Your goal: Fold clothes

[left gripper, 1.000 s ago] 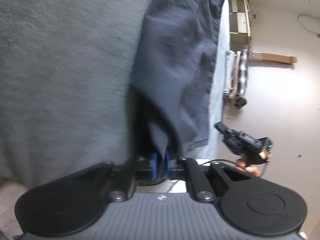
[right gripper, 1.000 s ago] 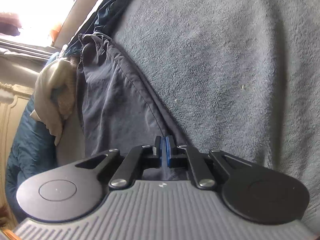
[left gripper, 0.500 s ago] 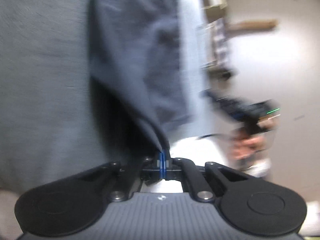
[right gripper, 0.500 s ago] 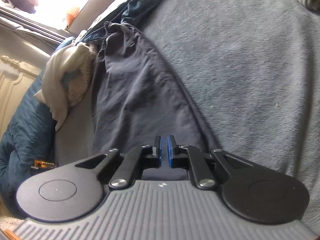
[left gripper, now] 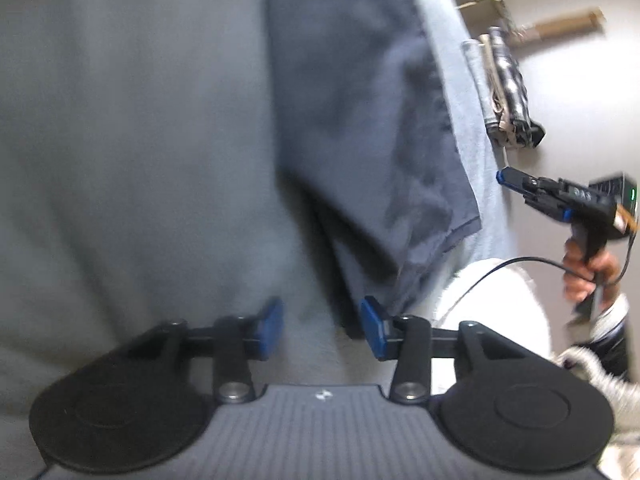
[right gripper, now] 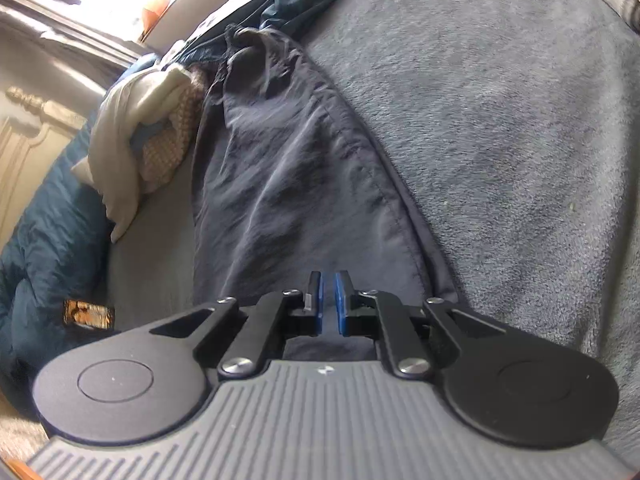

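Two handheld grippers work over dark navy trousers (right gripper: 288, 184) spread on a grey fleece blanket (right gripper: 500, 112). Seen from its own camera, the left gripper (left gripper: 322, 326) has its blue pads (left gripper: 370, 326) apart and its jaws are opening; only blanket shows between them, and the trouser hem (left gripper: 440, 240) lies just beyond the right-hand pad, not pinched. From there the trouser leg runs up and away across the blanket, with a pale blue sheet edge (left gripper: 472, 128) alongside it.

The right gripper (right gripper: 329, 303) has its pads nearly together, a thin slit left between them. It hangs directly over the trouser cloth, which fills the space in front of and under the fingers; whether fabric is pinched cannot be told. The trousers stretch away from it to a bunched waistband (right gripper: 244, 44). Left of them sits a pile of cream and knitted clothes (right gripper: 144, 132), then a teal quilt (right gripper: 44, 240).

In the left camera's view, the person's hand (left gripper: 588, 272) holds the right gripper's handle off to the side.
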`<state>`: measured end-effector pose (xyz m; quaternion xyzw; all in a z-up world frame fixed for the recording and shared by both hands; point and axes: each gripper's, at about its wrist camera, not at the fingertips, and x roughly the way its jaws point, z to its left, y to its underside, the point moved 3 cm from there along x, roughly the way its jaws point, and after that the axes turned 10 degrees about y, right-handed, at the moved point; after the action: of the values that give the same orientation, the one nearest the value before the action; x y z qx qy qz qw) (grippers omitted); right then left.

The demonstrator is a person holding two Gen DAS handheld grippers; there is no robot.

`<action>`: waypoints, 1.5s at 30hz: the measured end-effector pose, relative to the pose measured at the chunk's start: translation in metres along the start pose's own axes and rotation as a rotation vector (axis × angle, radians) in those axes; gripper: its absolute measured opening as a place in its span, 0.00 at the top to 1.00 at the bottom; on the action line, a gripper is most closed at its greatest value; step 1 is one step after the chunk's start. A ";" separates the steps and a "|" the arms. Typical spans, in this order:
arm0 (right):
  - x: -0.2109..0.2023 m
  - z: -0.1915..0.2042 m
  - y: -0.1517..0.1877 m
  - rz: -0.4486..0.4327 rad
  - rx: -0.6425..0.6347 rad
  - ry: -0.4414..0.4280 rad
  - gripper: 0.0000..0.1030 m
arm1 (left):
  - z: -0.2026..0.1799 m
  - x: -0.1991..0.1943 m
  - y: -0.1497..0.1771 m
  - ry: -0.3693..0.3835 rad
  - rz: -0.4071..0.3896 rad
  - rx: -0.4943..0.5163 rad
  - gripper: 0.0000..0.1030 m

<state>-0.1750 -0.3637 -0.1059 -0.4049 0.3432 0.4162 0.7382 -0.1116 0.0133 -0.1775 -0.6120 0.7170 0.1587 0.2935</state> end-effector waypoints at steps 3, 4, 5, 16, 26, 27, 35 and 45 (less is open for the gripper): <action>0.002 0.010 0.002 0.013 -0.080 0.057 0.93 | -0.020 -0.029 -0.009 -0.017 -0.079 0.113 0.57; 0.003 0.012 0.004 0.023 -0.102 0.073 0.93 | -0.026 -0.038 -0.010 -0.001 -0.106 0.144 0.57; 0.006 0.015 0.006 0.041 -0.125 0.083 0.93 | -0.032 -0.040 -0.010 0.028 -0.122 0.175 0.56; 0.076 0.023 0.034 0.357 -0.473 0.366 0.96 | -0.043 0.052 0.018 -0.004 0.113 0.313 0.57; 0.054 0.034 0.015 0.247 -0.537 0.402 0.93 | -0.026 0.037 0.017 0.099 0.084 0.229 0.45; 0.061 0.030 0.018 0.257 -0.554 0.431 0.94 | -0.024 0.039 0.017 0.104 0.085 0.230 0.45; 0.050 0.030 0.021 0.185 -0.616 0.520 0.93 | -0.026 0.032 0.018 0.119 0.078 0.229 0.40; -0.009 0.093 0.016 -0.160 -0.471 0.065 0.72 | -0.008 -0.025 0.016 0.141 -0.052 0.142 0.28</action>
<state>-0.1775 -0.2798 -0.0625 -0.6046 0.2271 0.4119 0.6428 -0.1274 0.0317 -0.1577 -0.6176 0.7292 0.0563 0.2892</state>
